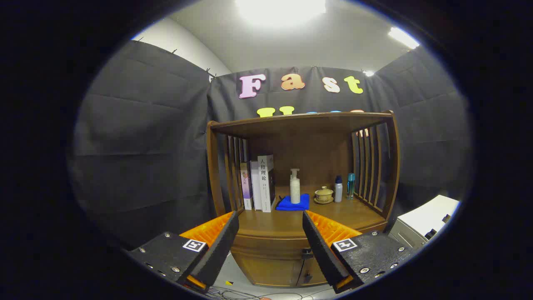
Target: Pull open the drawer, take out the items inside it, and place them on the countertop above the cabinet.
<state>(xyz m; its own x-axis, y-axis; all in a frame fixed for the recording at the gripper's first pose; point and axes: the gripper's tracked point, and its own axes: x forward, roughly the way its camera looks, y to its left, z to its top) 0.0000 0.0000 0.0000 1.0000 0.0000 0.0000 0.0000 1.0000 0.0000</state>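
Here the fingers point(270, 221) stand wide apart, empty; the closed drawer point(270, 241) ahead runs crosswise, facing them.

The gripper's point(270, 221) spread, empty fingers hide both ends of the closed drawer point(270, 246); its contents stay unseen, and the cabinet's point(272, 271) base is cut off.

Level frontal view toward cabinet point(302, 200)

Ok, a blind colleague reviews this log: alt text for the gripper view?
Open gripper fingers frame a brown wooden cabinet whose drawer is shut. Its countertop holds upright books, a white pump bottle on a blue cloth.
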